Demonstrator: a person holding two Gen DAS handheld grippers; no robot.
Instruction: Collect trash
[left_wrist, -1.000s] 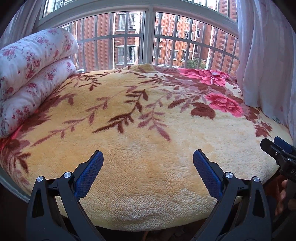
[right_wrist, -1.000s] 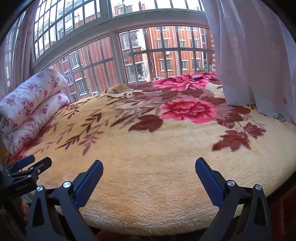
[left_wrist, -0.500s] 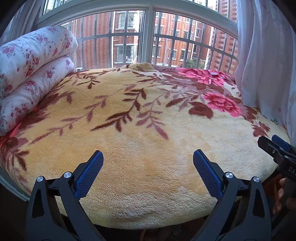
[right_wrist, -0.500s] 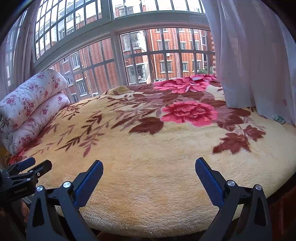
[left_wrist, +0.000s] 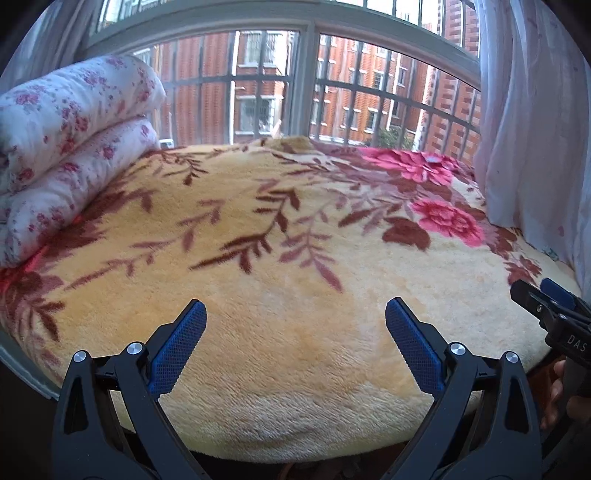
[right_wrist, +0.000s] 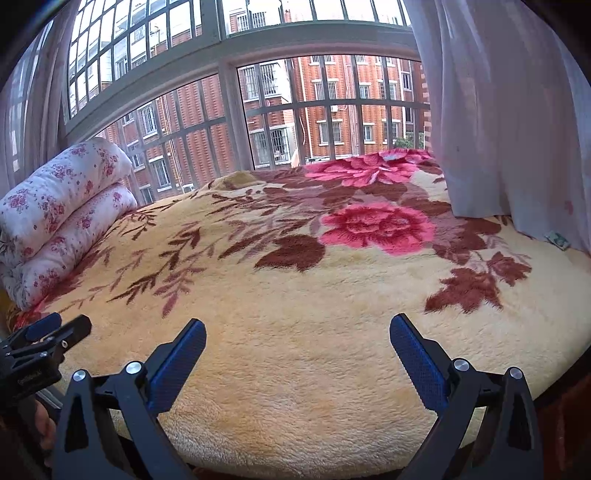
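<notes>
Over the near edge of the bed (left_wrist: 295, 424) both grippers hang side by side, and each one holds nothing. The left gripper (left_wrist: 295, 325) has its two blue pads spread wide, with only the yellow blanket (left_wrist: 280, 302) showing between them. The right gripper (right_wrist: 297, 343) is spread in the same way over the same near edge; in the left wrist view its tip appears at the right border, with part of a hand (left_wrist: 554, 391) below it.

On the blanket, at the far right and just beside the hem of the white curtain (right_wrist: 498, 110), lies a small flat scrap (right_wrist: 557, 239) with a green and white print, maybe a wrapper; it is too small to tell more. It is well apart from both grippers. In the left wrist view the same scrap (left_wrist: 553, 254) is only a small spot at the curtain.

At the far left a folded white quilt (right_wrist: 62, 206) with small pink flowers rests on the blanket, near the barred window (right_wrist: 295, 103).
</notes>
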